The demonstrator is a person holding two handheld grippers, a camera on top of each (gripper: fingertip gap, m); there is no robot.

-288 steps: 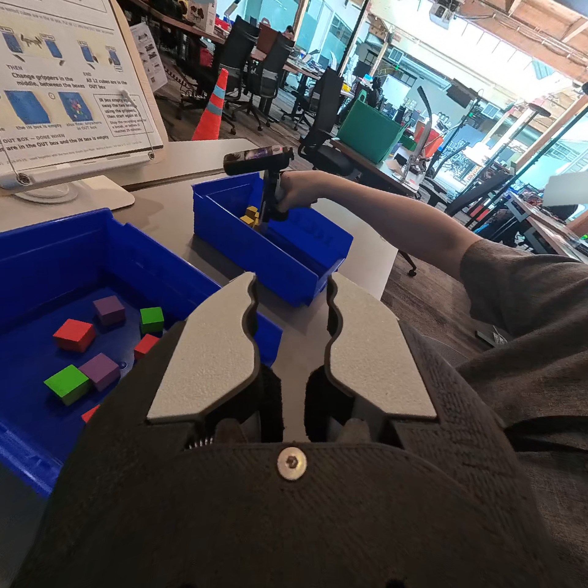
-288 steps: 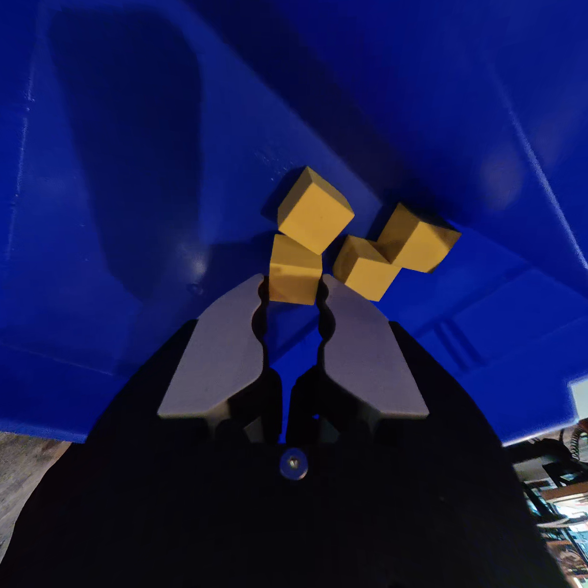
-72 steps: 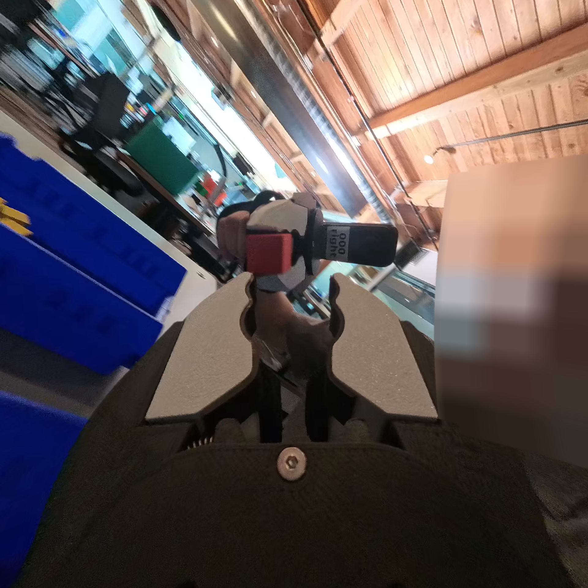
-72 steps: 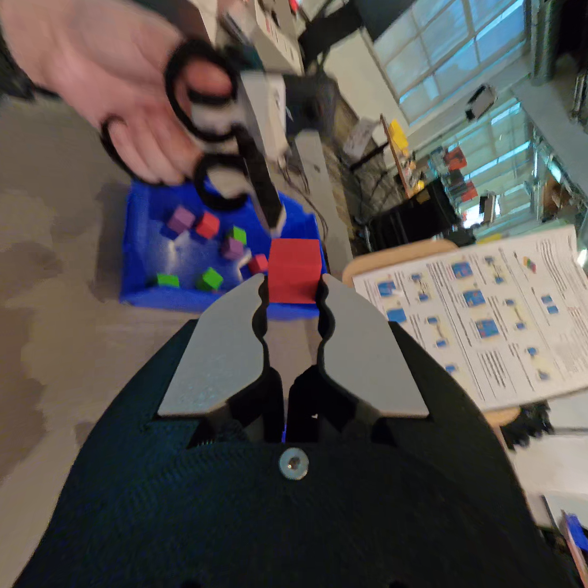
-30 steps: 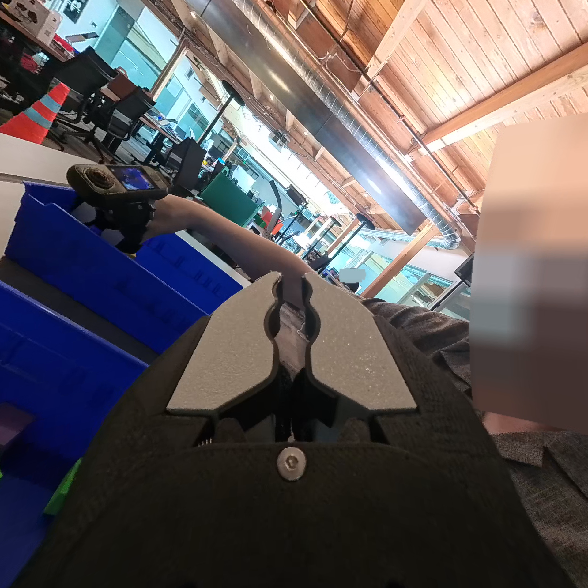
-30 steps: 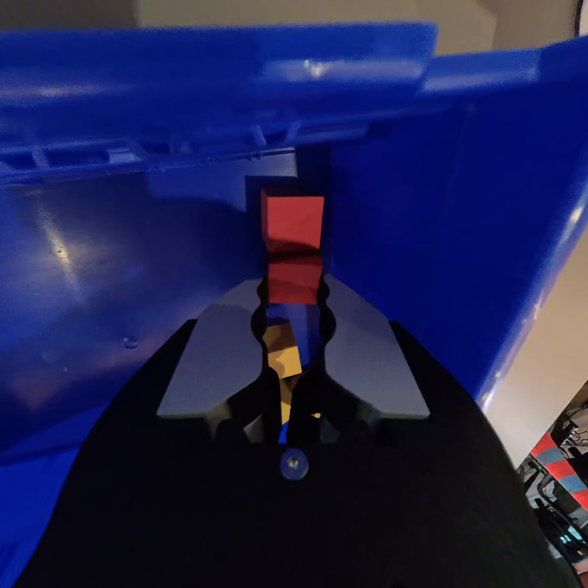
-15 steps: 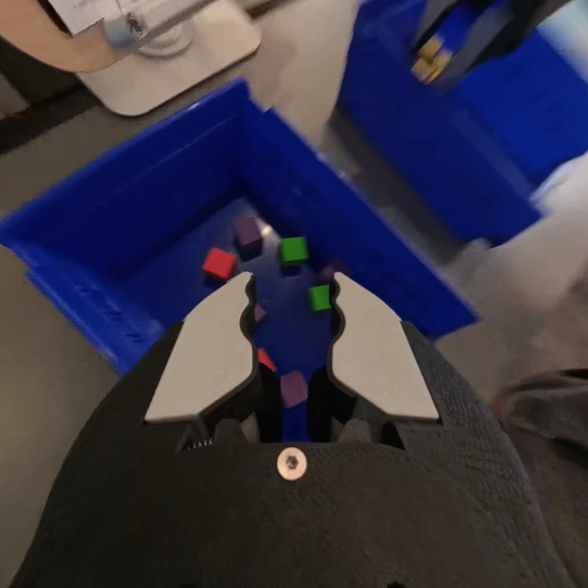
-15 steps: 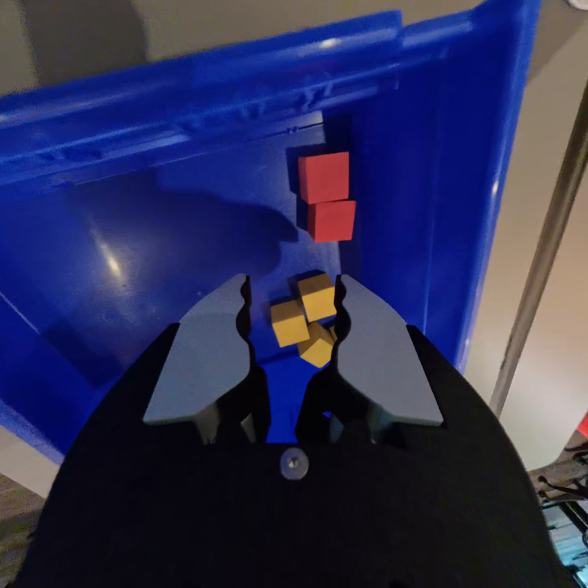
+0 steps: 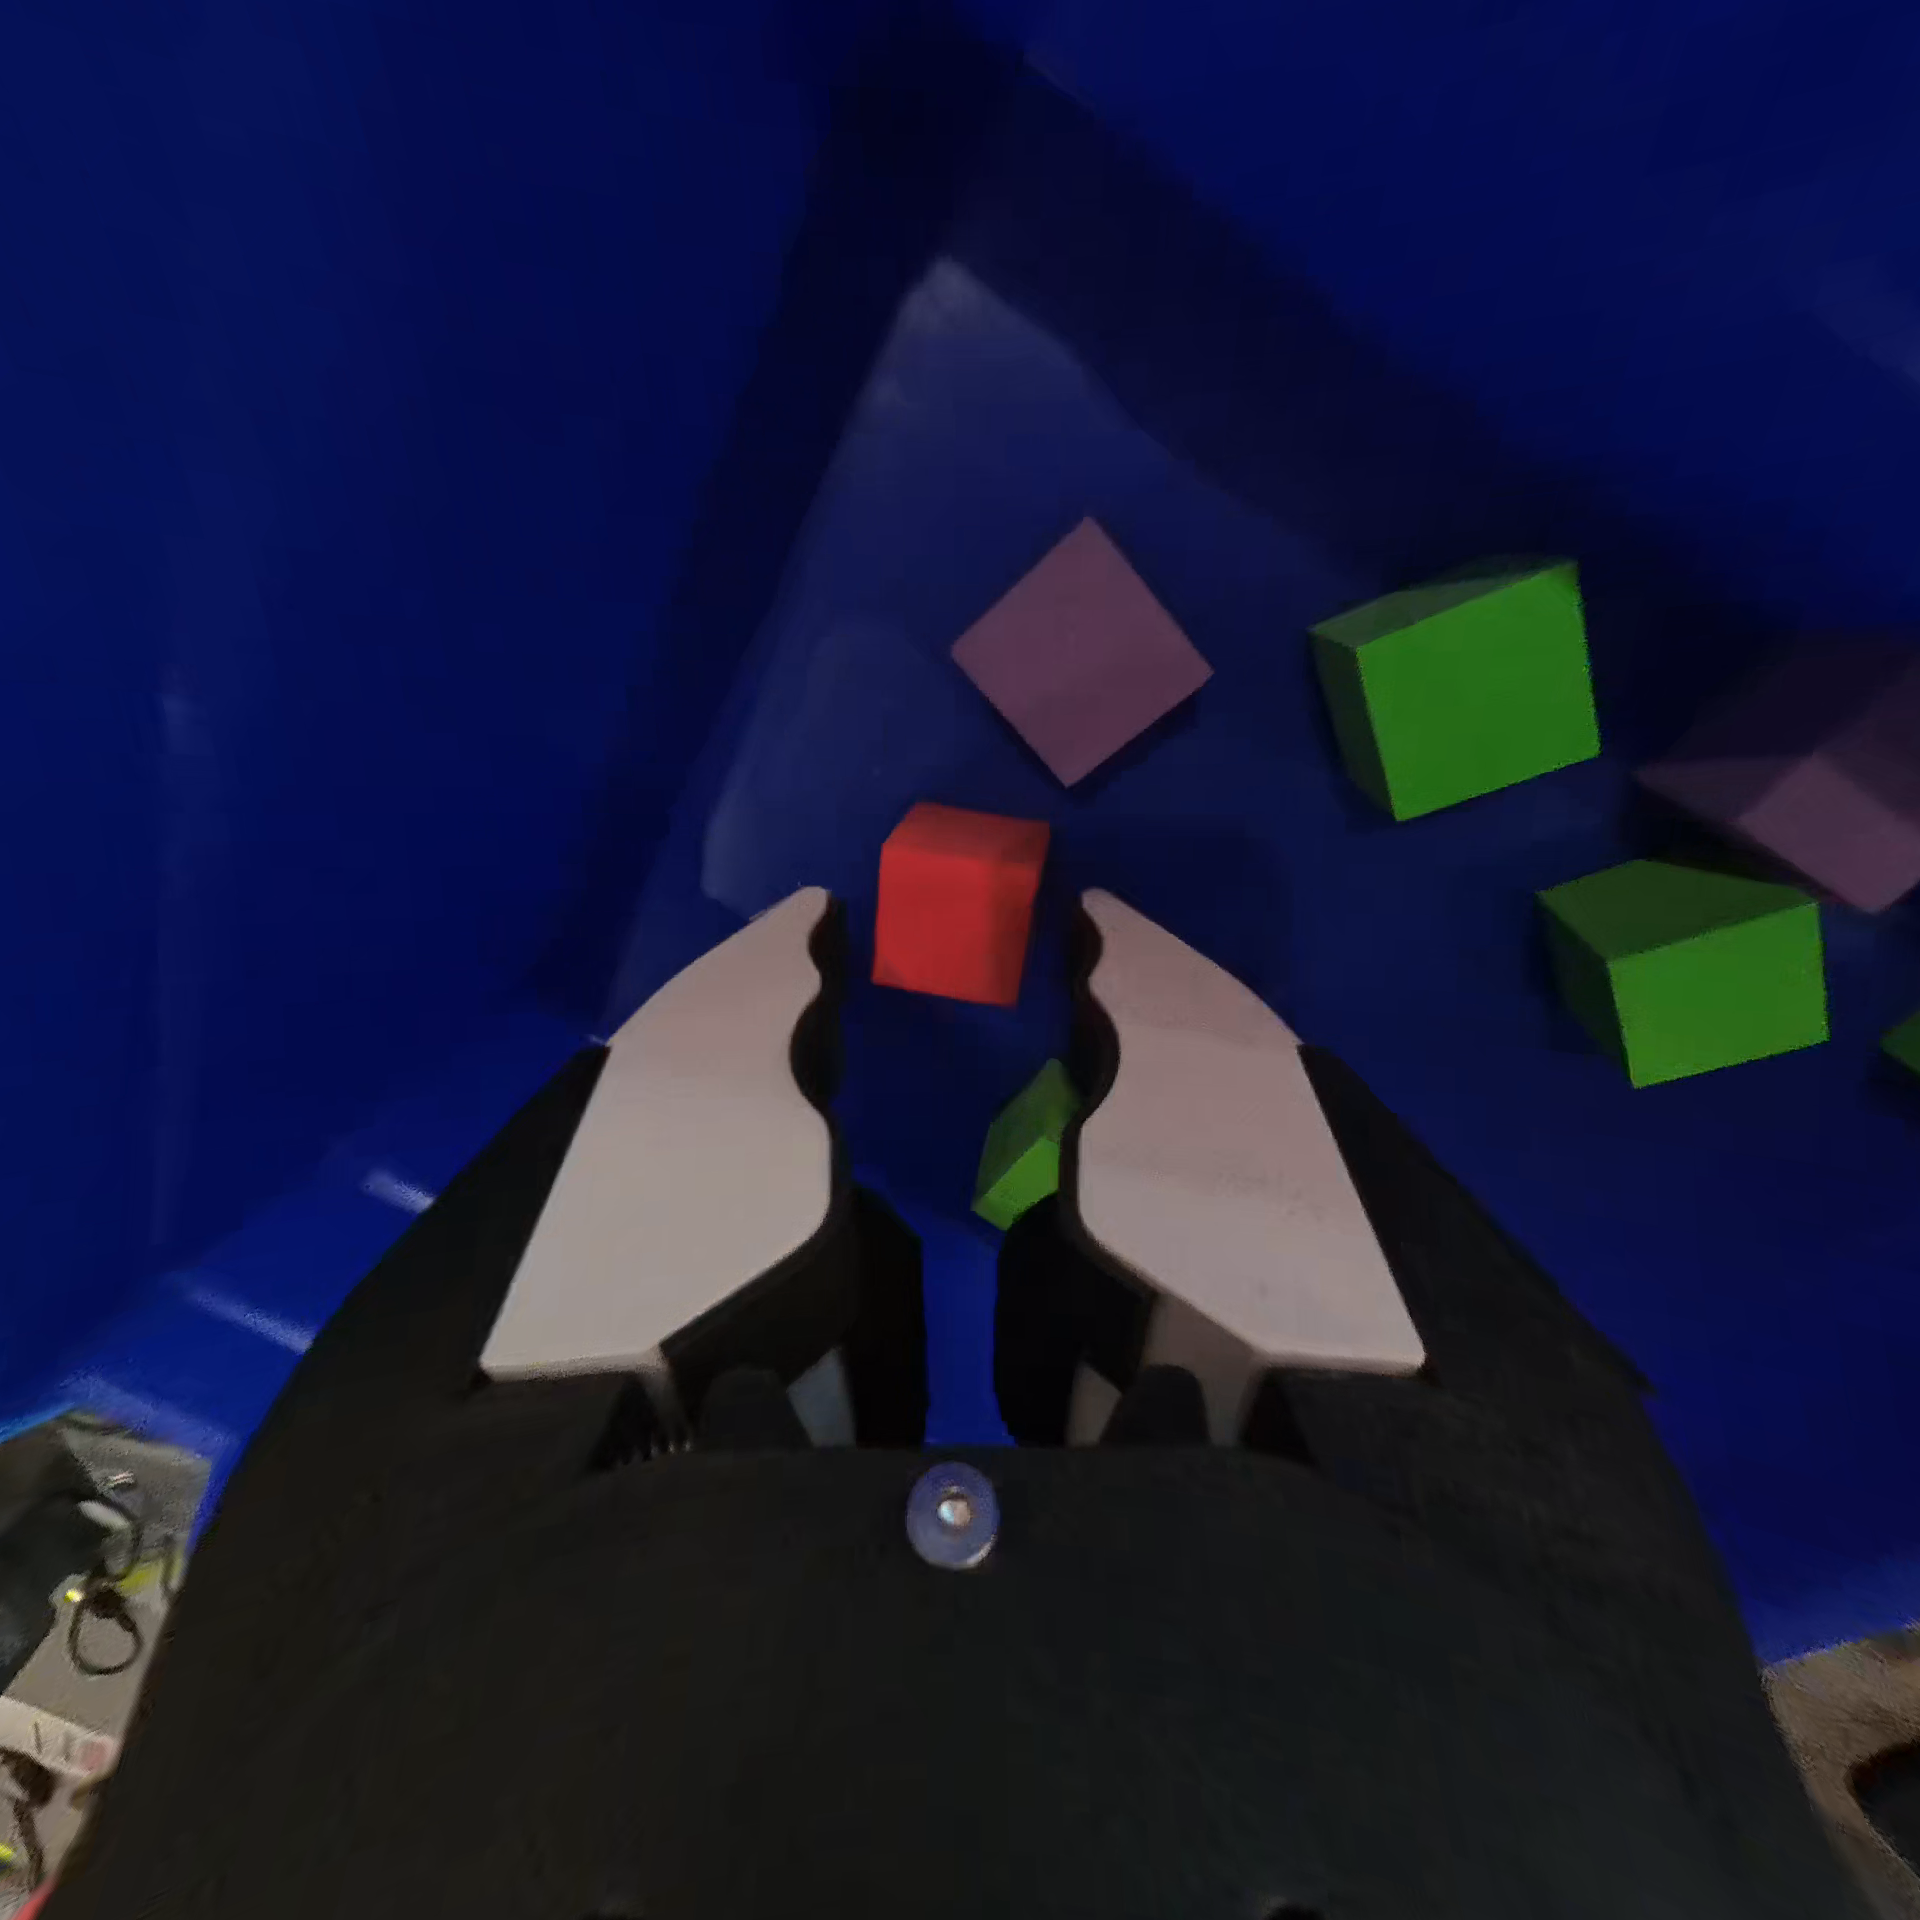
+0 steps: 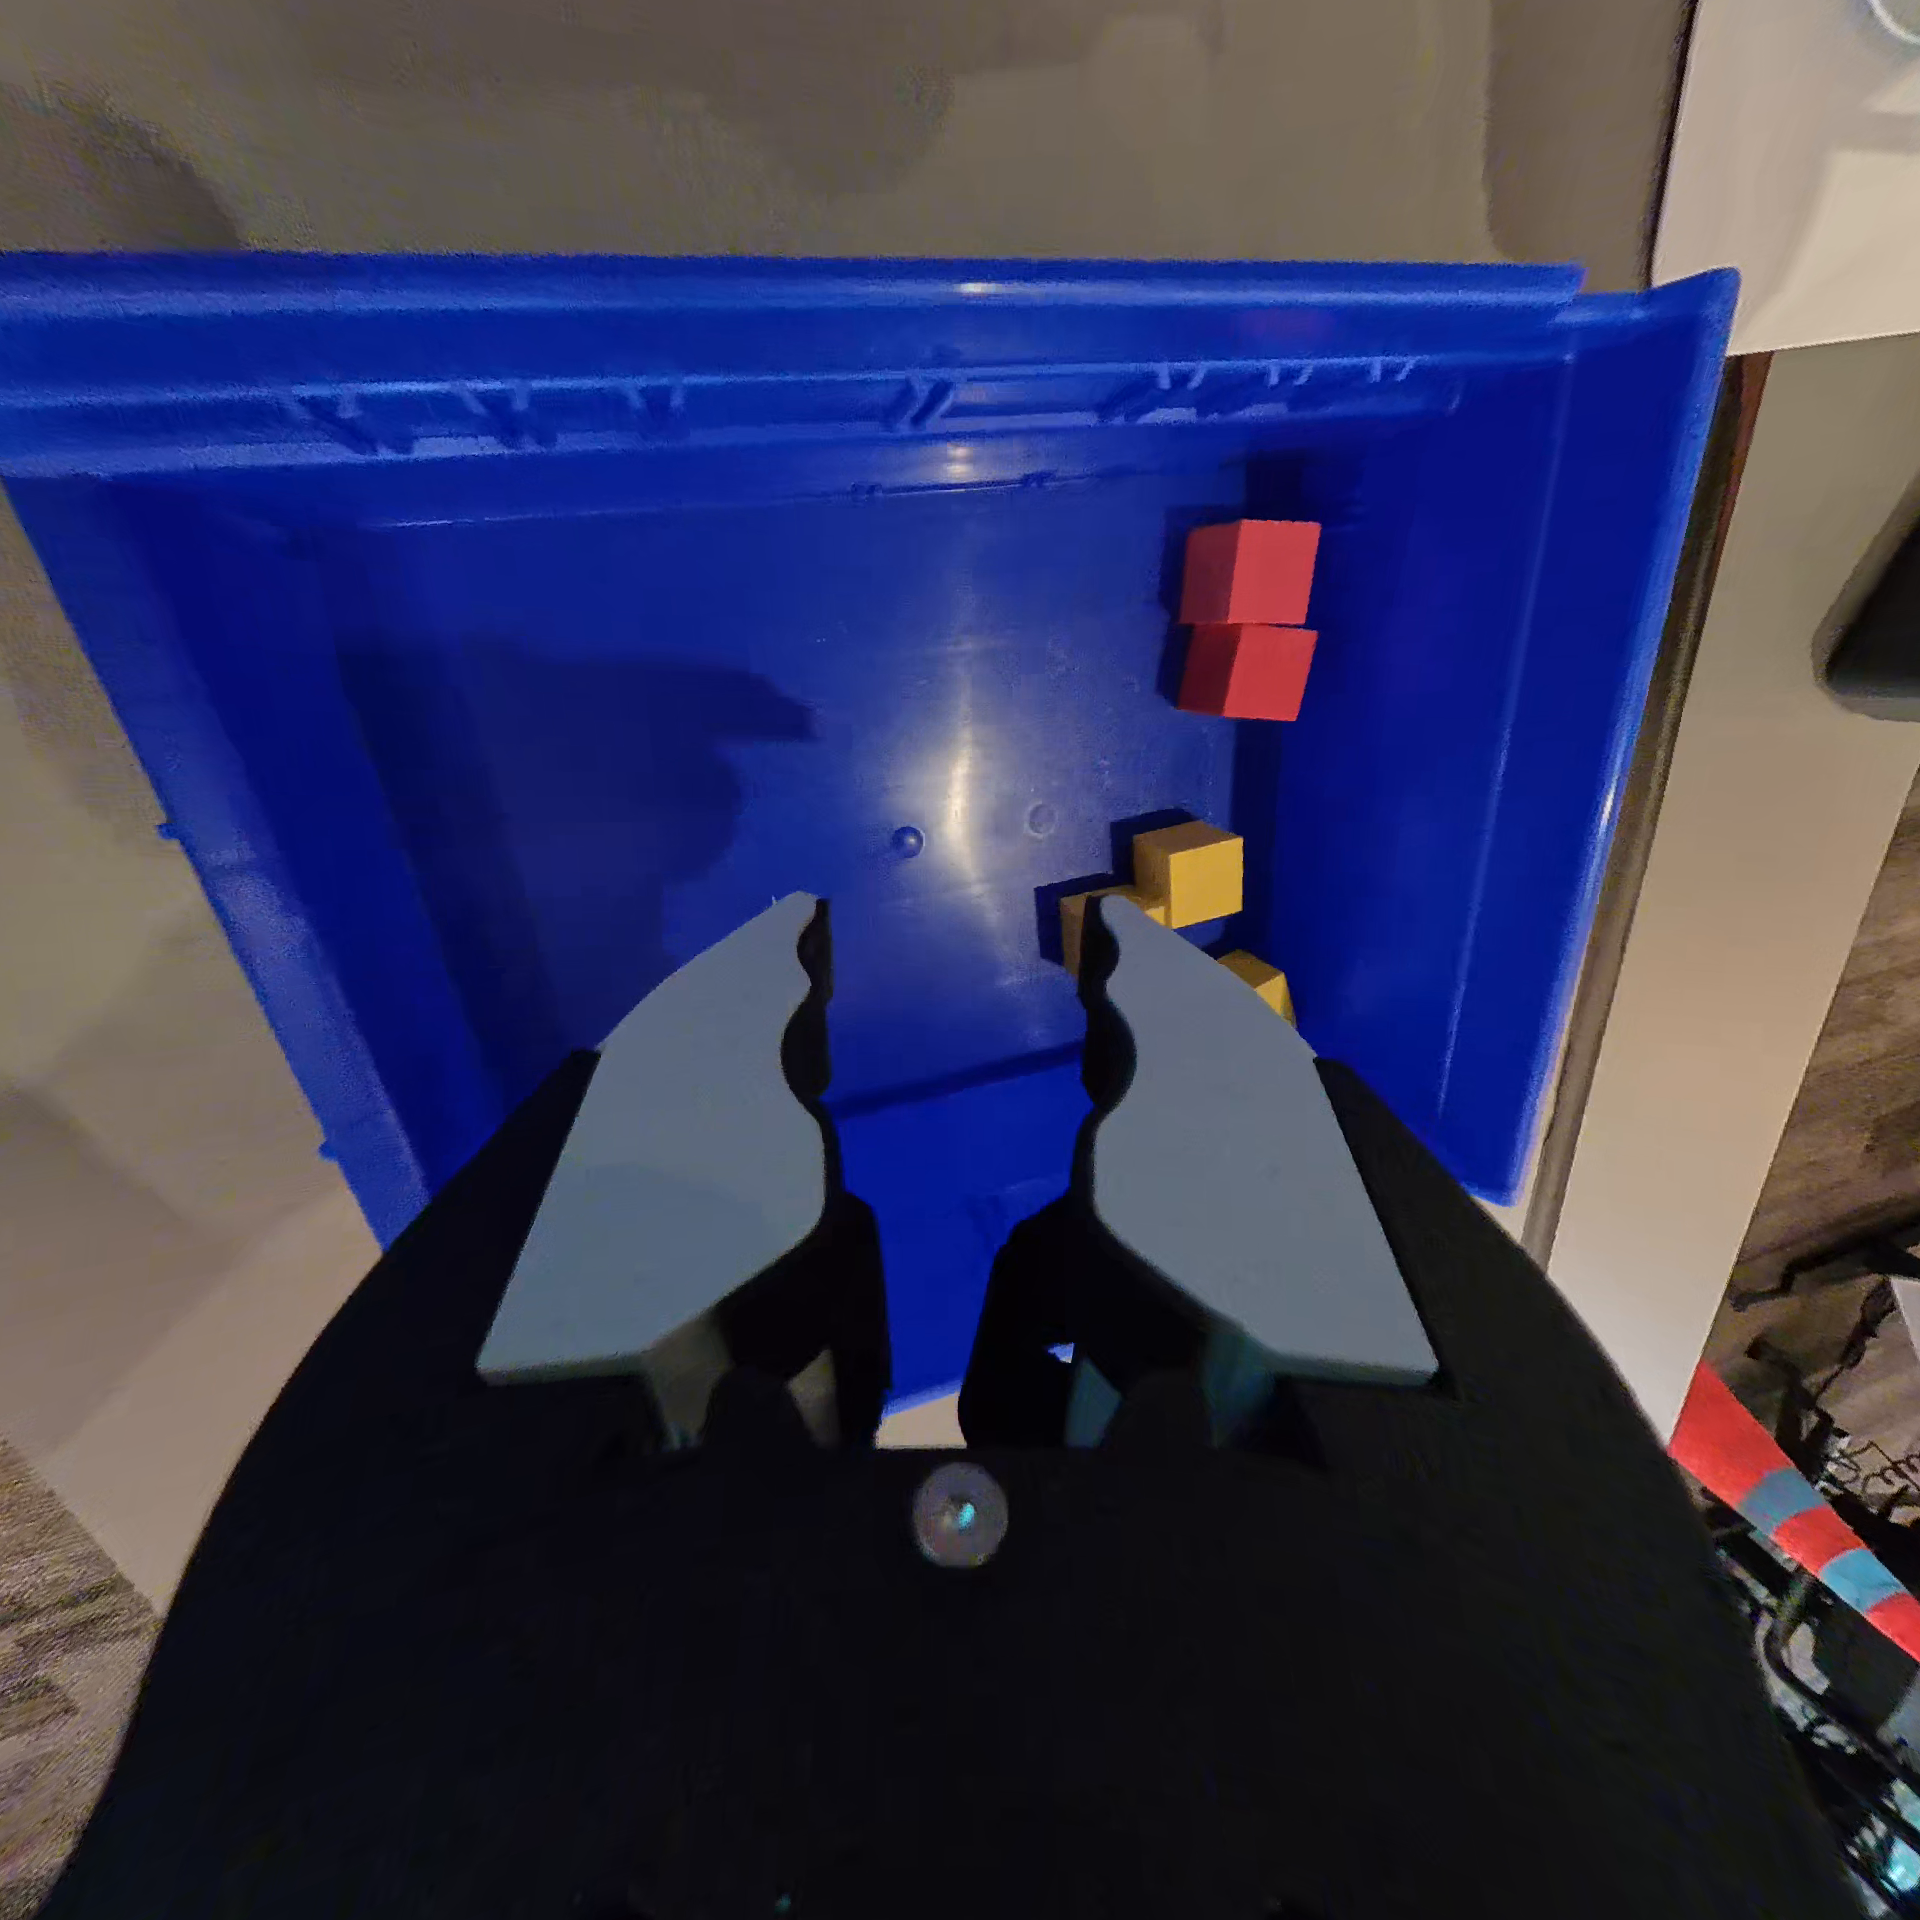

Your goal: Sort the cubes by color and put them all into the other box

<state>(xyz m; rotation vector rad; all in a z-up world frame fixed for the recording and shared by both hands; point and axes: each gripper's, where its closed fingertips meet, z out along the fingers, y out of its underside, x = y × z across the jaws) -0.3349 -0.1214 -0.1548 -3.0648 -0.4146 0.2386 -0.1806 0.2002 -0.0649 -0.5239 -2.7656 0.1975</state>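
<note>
My left gripper (image 9: 954, 914) is open, low inside a blue bin (image 9: 416, 520). A red cube (image 9: 956, 904) sits between its fingertips, with a small gap on each side. A purple cube (image 9: 1081, 649) lies just beyond it, two green cubes (image 9: 1455, 686) (image 9: 1683, 971) to the right, and another green cube (image 9: 1023, 1143) shows between the fingers. My right gripper (image 10: 954, 914) is open and empty, held above a second blue bin (image 10: 727, 416). Two red cubes (image 10: 1247, 623) lie side by side at that bin's right wall, with several yellow cubes (image 10: 1190, 878) nearer me.
A second purple cube (image 9: 1808, 800) lies at the right edge of the left bin. The right bin stands on a pale table (image 10: 935, 125) near its right edge, with wood floor (image 10: 1849, 1122) and an orange-and-blue cone (image 10: 1787, 1496) beyond.
My left gripper has dropped down into its bin and now straddles a red cube. My right gripper has risen out of the other bin, leaving the second red cube there.
</note>
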